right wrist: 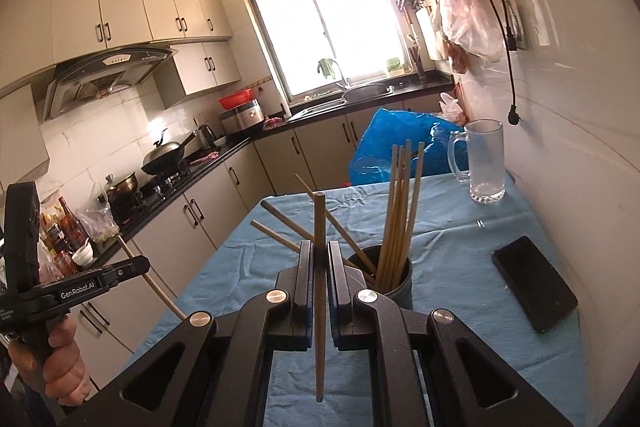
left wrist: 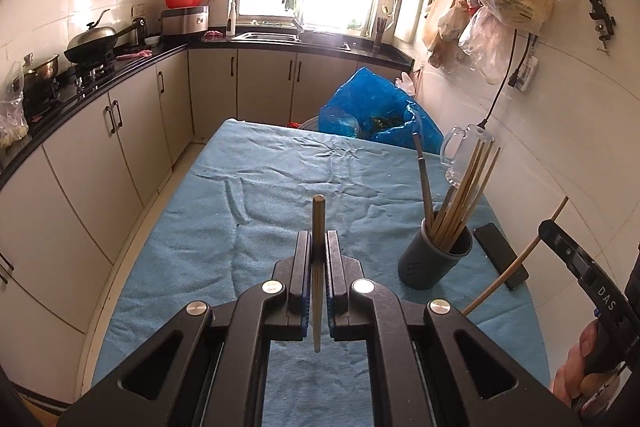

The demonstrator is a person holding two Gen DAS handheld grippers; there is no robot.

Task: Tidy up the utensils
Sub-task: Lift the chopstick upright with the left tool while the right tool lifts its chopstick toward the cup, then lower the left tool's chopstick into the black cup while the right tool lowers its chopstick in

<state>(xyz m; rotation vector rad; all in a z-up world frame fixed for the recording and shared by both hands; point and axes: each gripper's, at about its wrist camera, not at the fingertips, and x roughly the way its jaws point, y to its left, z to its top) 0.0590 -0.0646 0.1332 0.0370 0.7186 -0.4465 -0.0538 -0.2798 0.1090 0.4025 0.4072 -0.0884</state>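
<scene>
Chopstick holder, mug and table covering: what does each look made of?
The chopstick holder looks like matte dark grey plastic: dull, even surface with small vent holes near its base. The mug is clear glass, see-through with a thick base and handle. The table covering looks like light blue terry cloth: fuzzy nap, soft creases. The chopsticks inside appear to be plain wood or bamboo, pale tan and unglossed.

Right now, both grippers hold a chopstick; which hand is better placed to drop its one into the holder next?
Right, probably. The right gripper has the dark holder just beyond its fingertips, its chopstick upright. The left gripper sits farther off, holder to its right.
</scene>
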